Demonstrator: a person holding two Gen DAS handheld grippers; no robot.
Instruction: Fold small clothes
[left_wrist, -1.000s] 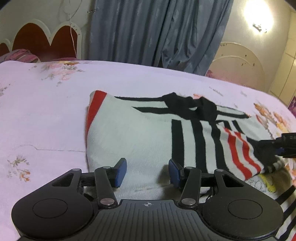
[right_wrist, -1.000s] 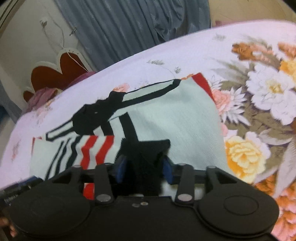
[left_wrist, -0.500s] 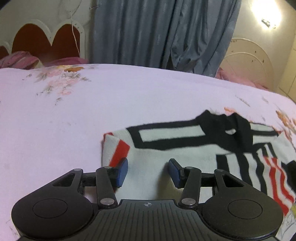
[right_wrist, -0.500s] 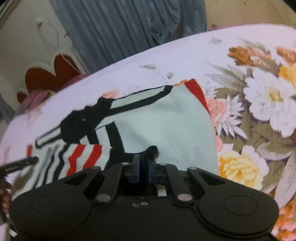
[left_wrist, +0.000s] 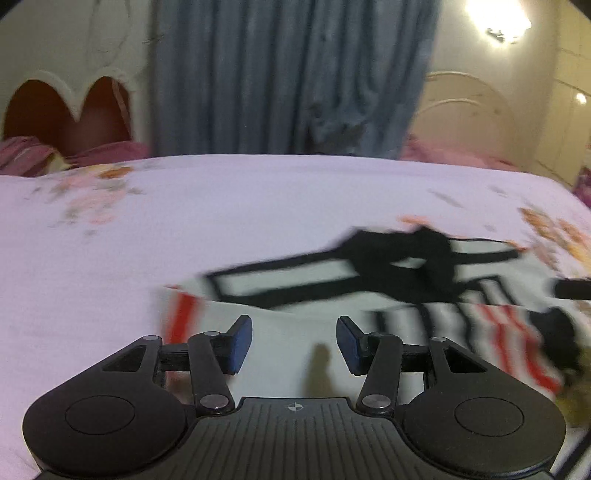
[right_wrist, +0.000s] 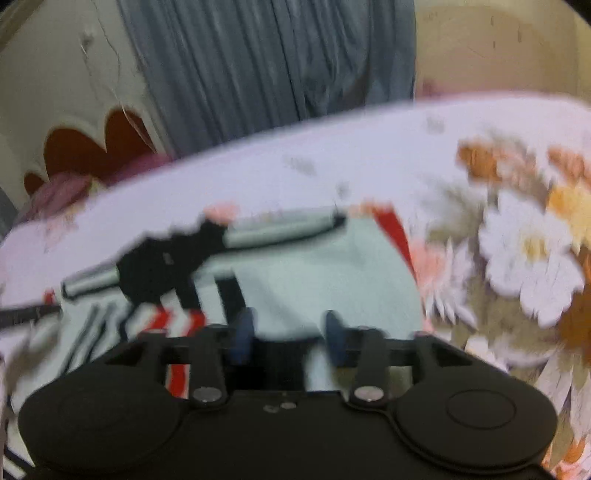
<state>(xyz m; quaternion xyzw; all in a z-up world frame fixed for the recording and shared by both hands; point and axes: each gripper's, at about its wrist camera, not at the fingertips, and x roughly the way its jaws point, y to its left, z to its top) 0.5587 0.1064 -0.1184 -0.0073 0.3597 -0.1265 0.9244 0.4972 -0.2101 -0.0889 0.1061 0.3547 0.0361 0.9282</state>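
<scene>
A small white sweater (left_wrist: 314, 317) with black and red stripes lies flat on the bed, its black collar (left_wrist: 424, 254) at the far side. A red-striped sleeve (left_wrist: 509, 332) with a black cuff is folded across its body. My left gripper (left_wrist: 294, 332) is open above the sweater's near left part, with nothing between its pads. In the right wrist view my right gripper (right_wrist: 289, 325) hovers over the sweater (right_wrist: 325, 273) beside the striped sleeve (right_wrist: 173, 321). Its jaws are opening and the pads press on nothing. Both views are blurred.
The bed carries a lilac sheet (left_wrist: 184, 229) with big printed flowers (right_wrist: 524, 251) to the sweater's right. A red and white headboard (left_wrist: 74, 110), pink pillows and a grey curtain (left_wrist: 277, 74) stand behind it. A lit wall lamp (left_wrist: 498, 22) hangs at the upper right.
My right gripper shut on the black cuff, then opened and lifted away, leaving the sleeve on the sweater. My left gripper slid left, so the sweater sits further right in its view.
</scene>
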